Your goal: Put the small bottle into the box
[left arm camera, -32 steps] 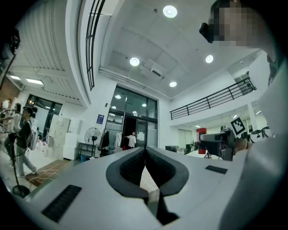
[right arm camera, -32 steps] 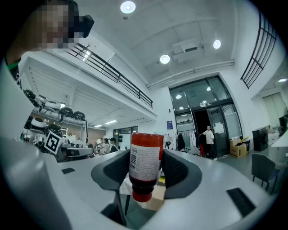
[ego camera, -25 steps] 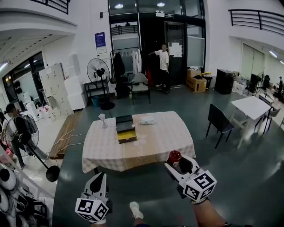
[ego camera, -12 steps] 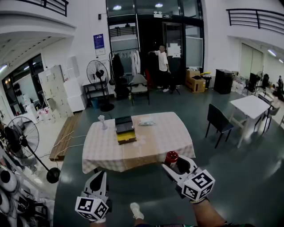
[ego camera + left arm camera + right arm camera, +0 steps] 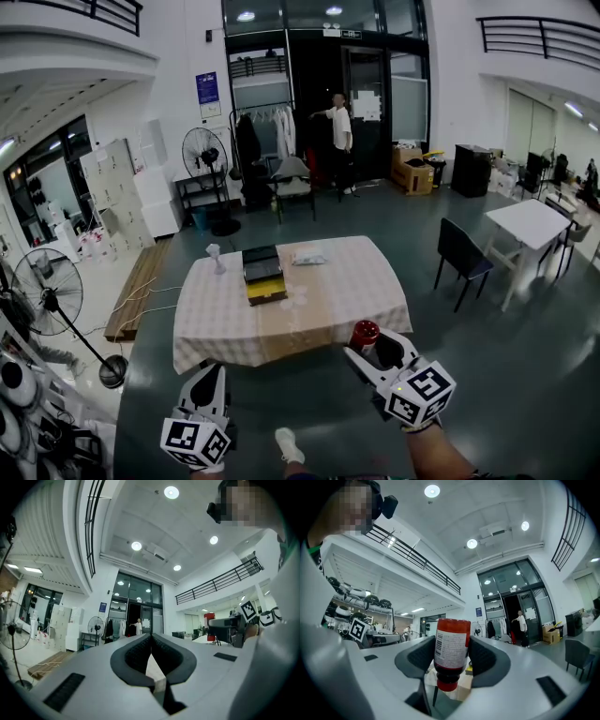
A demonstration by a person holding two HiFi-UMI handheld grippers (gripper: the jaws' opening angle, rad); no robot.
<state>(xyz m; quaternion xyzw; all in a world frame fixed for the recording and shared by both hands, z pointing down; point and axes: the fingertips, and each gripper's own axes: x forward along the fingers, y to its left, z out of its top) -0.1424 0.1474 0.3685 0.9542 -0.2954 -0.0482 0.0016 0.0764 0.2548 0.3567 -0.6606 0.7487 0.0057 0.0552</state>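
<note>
My right gripper (image 5: 369, 344) is shut on a small red bottle (image 5: 364, 333) with a white label, held just short of the table's near edge. In the right gripper view the small bottle (image 5: 451, 651) sits cap-down between the dark pads (image 5: 486, 660). The box (image 5: 263, 272), dark with a yellow front part, lies on the checked table (image 5: 328, 300), left of centre. My left gripper (image 5: 208, 380) hangs low at the left, short of the table. Its jaws meet in the left gripper view (image 5: 151, 654), with nothing between them.
A small white cup-like thing (image 5: 215, 251) and a flat white packet (image 5: 310, 255) also lie on the table. A dark chair (image 5: 461, 258) and a white table (image 5: 532, 225) stand to the right. Two standing fans (image 5: 208, 150) are at the left, a person (image 5: 339, 129) by the far door.
The view has shifted slightly. Both grippers hold almost the same place, the right one still carrying the bottle. People at the far left have passed out of view.
</note>
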